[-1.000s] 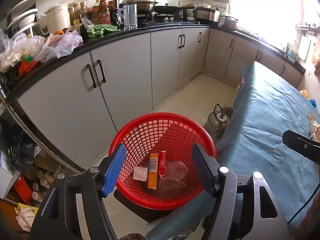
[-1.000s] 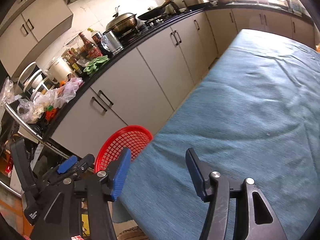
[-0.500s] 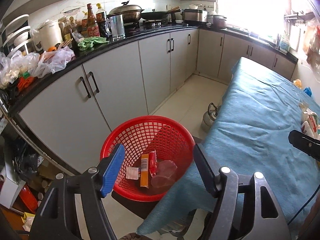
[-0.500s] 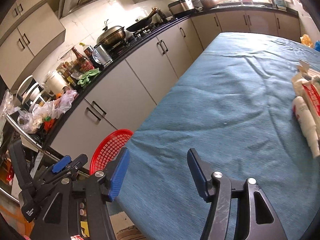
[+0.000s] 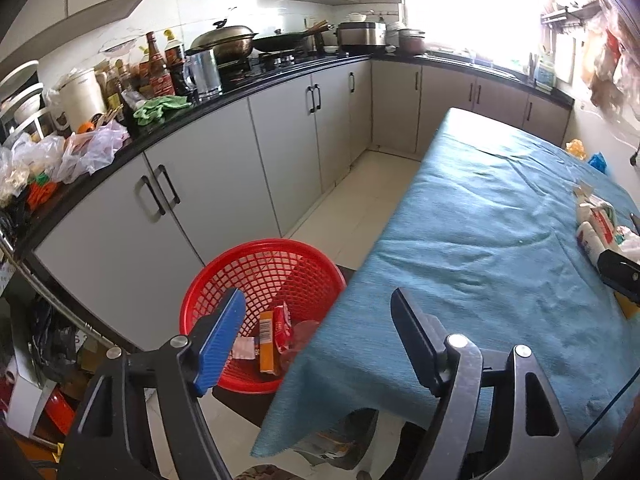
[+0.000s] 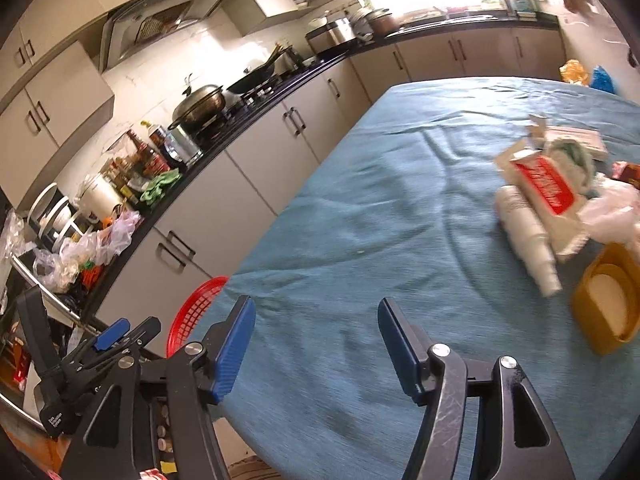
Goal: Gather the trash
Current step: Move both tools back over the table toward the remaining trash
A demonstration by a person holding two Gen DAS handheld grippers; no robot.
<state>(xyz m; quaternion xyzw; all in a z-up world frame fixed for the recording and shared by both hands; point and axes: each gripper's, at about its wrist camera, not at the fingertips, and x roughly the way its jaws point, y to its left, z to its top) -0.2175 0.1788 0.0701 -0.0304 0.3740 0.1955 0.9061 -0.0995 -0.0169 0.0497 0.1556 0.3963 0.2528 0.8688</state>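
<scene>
A red mesh basket (image 5: 264,272) stands on a dark stool beside the table and holds wrappers, an orange carton (image 5: 266,340) and a clear cup. My left gripper (image 5: 318,338) hangs above the basket's right rim and the table corner, its jaws opening with nothing between them. My right gripper (image 6: 316,340) hovers over the blue tablecloth (image 6: 380,240), jaws opening and empty. Trash lies at the table's right: a white tube (image 6: 528,240), a red-and-white carton (image 6: 544,188), crumpled plastic (image 6: 612,212) and a yellow tub (image 6: 608,304). The left gripper (image 6: 108,338) shows at lower left in the right wrist view.
Grey cabinets under a black counter (image 5: 224,100) run along the left and back, crowded with bottles, pots, a wok and plastic bags (image 5: 88,148). Pale tiled floor (image 5: 360,184) lies between cabinets and table. Clutter fills the shelf at far left.
Both grippers have swung right, from the basket toward the table. The basket slid down-left in the left wrist view and the trash pile came into the right wrist view. Both jaws widened slightly.
</scene>
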